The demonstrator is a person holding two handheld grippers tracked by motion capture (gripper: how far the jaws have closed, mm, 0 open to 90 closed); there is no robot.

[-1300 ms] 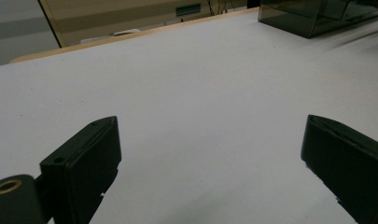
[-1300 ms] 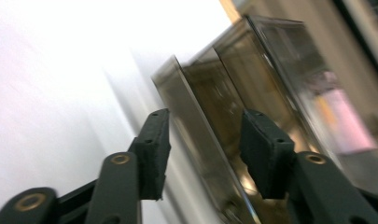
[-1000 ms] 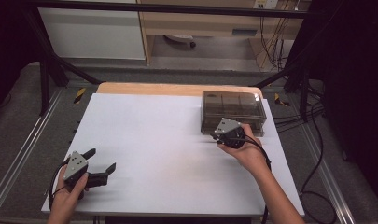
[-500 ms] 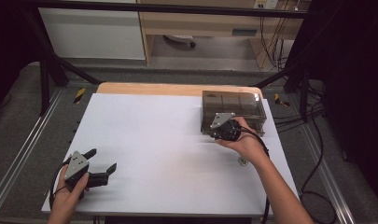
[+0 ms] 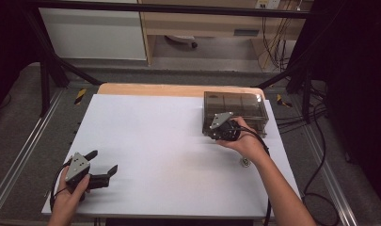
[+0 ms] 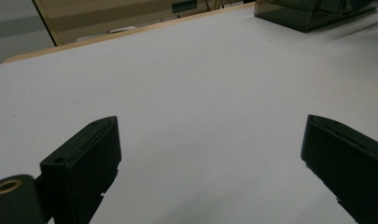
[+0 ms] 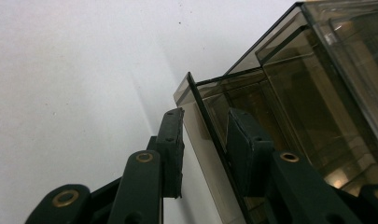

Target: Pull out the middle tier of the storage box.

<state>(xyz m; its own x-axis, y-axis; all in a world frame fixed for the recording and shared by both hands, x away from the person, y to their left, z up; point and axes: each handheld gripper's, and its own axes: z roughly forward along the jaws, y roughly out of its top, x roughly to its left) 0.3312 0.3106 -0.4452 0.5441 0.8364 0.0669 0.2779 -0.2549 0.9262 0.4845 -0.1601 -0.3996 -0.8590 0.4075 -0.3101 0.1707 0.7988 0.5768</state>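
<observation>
- the smoked clear box (image 5: 235, 112) sits on the white table top (image 5: 155, 141), at its far right part, close to the wooden strip (image 5: 178, 89) along the far edge
- its long axis runs left to right across the table as the high view shows it, parallel to that far edge; its short sides face the table's left and right ends
- it stands flat on its base, top side up, and dividing walls show through the tinted lid (image 7: 326, 56)
- in the right gripper view a thin tinted panel (image 7: 200, 121) at the box's near corner stands out from the body, edge on to the camera
- the right gripper (image 5: 216, 128) is at the box's near left corner, held by the person's right hand (image 5: 247, 141), with its grey plate tilted up
- its jaws have just been closing, and they stand one on each side of that thin panel; the right-hand pad lies against the panel, while a narrow gap shows between the left-hand pad and it, so no firm clamp can be told
- a small round thing (image 5: 245, 162) lies on the table just beside the right wrist; too small to tell what it is
- the left gripper (image 5: 101, 167) is well apart from the box, near the table's near left corner, held low in the left hand (image 5: 68, 195)
- its jaws stand wide apart with bare table between them, pointing across the table towards the box (image 6: 312, 11) at the far right
</observation>
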